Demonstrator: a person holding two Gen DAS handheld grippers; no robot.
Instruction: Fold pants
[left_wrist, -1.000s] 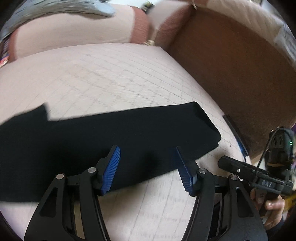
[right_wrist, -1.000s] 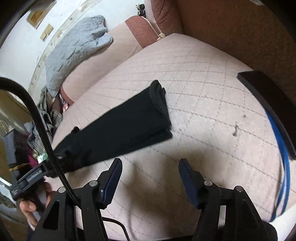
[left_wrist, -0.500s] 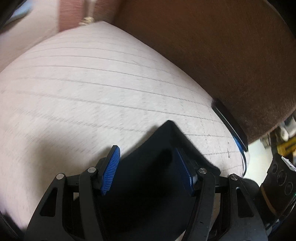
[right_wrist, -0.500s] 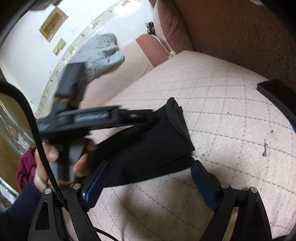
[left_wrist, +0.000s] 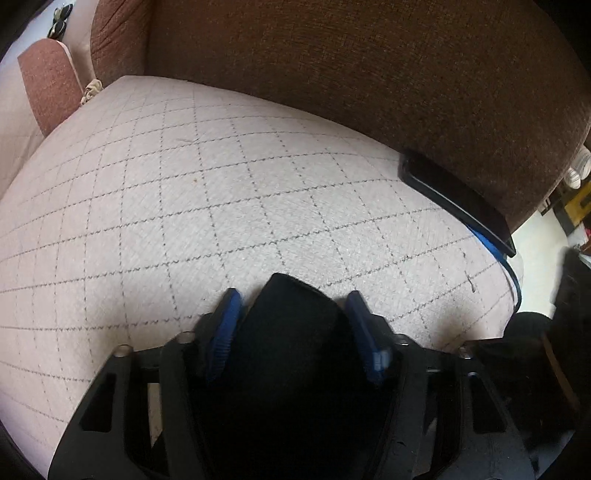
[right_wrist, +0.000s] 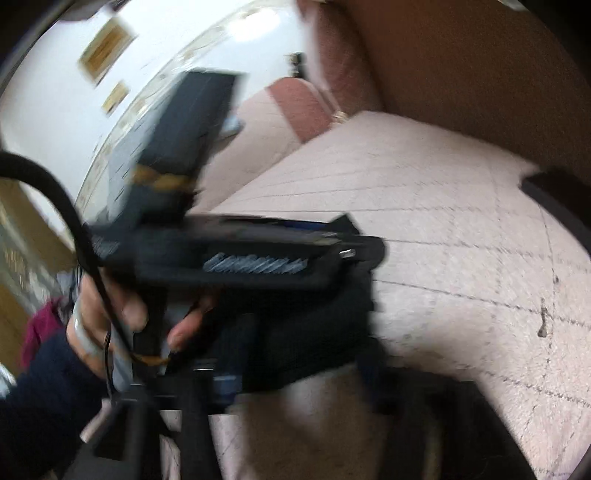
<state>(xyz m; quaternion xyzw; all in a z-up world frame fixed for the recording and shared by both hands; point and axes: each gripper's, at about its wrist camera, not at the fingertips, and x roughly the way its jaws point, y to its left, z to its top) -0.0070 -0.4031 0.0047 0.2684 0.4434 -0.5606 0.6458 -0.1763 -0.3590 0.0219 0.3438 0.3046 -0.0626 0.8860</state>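
Note:
The black pants (left_wrist: 291, 332) lie folded on the quilted beige seat cushion (left_wrist: 229, 192). In the left wrist view my left gripper (left_wrist: 293, 301) is open, with the end of the pants between its blue pads (left_wrist: 225, 328). In the blurred right wrist view the pants (right_wrist: 317, 332) lie in front of my right gripper (right_wrist: 295, 373), whose fingers straddle the near edge; the jaws look apart. The left gripper (right_wrist: 258, 258) and the hand holding it cross over the pants there.
The brown sofa backrest (left_wrist: 369, 74) rises behind the cushion. A black tablet-like slab with a blue cable (left_wrist: 454, 199) lies at the cushion's right rear edge. A pink armrest (left_wrist: 48, 85) is at far left. The cushion's right edge drops to the floor.
Both grippers moved in on the right end of the pants. The left gripper swung across and now has the cloth between its pads; the right gripper came up to the near edge.

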